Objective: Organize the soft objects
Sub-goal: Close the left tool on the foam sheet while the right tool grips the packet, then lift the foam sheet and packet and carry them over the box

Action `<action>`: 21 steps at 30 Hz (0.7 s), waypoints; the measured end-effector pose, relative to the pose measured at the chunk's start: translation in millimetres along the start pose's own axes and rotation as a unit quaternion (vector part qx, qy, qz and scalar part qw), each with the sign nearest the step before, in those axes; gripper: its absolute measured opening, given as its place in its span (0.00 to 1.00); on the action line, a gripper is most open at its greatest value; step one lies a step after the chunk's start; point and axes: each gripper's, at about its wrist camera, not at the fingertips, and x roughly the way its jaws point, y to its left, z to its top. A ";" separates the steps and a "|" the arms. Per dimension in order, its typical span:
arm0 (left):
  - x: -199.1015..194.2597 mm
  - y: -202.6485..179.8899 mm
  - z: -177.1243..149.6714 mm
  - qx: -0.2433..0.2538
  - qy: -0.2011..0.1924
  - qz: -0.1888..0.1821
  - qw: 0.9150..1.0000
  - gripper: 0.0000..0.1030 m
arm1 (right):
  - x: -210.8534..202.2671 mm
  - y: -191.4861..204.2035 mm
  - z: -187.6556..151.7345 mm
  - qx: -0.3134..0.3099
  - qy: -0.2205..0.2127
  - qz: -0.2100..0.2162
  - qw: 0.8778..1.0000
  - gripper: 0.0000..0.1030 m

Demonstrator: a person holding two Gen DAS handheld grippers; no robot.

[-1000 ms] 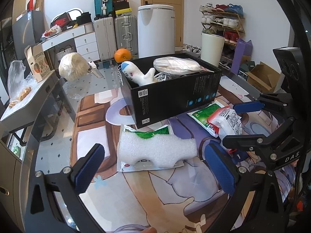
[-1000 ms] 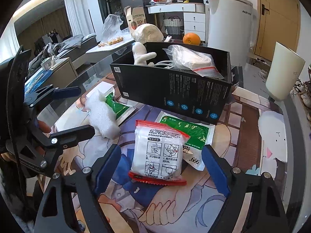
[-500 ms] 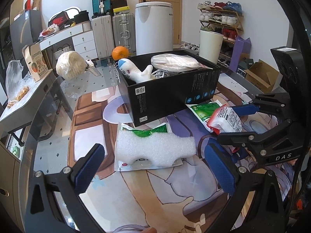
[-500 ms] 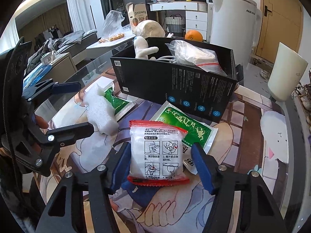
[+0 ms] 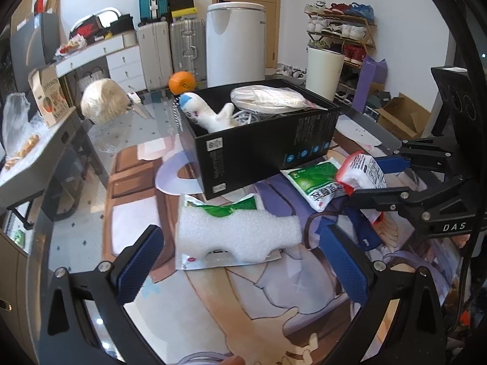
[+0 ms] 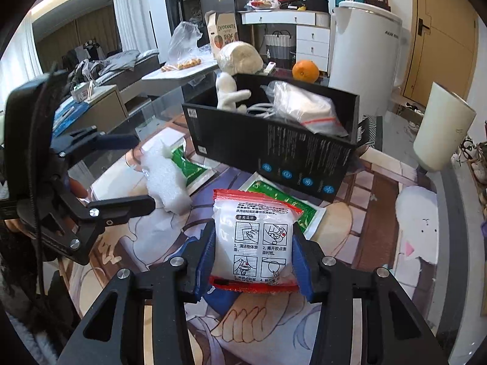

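The right gripper (image 6: 254, 258) has its blue fingers (image 6: 205, 261) on both sides of a white packet with red ends (image 6: 254, 243). The fingers are closing, and they press on the packet's sides. The packet stands up a little between them, over the worktop (image 6: 380, 213) with its cartoon picture mat.

Just behind the packet lies a green and white pouch (image 6: 275, 194). It sits flat on the worktop, close to the front of the black box (image 6: 274, 152).

The black box is open on top. Inside it are a white plush toy (image 5: 210, 115), some white cord and a clear bag with something white in it (image 5: 268, 99).

The left gripper (image 5: 240, 261) hangs above the worktop with its fingers (image 5: 140, 261) spread wide apart. Nothing is between them. In front of them is a white foam piece (image 5: 237, 234). The foam lies on top of another green and white pouch (image 5: 225, 206), near the corner of the black box.

Behind the box, an orange (image 5: 182, 81) sits on the worktop. A round white bundle wrapped in plastic (image 5: 103, 105) sits further to the left.
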 end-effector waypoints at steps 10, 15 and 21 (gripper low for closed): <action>22.2 -9.5 3.6 0.017 0.034 0.027 0.999 1.00 | -6.3 -6.8 0.4 0.009 -0.013 -0.002 1.000 0.45; 24.7 -8.5 3.5 0.015 0.041 0.027 0.999 1.00 | -10.2 -9.5 -0.9 0.010 -0.015 -0.005 1.000 0.45; 18.6 -7.1 2.8 0.011 0.035 0.024 0.999 1.00 | -15.5 -11.2 -1.3 0.013 -0.020 -0.009 1.000 0.45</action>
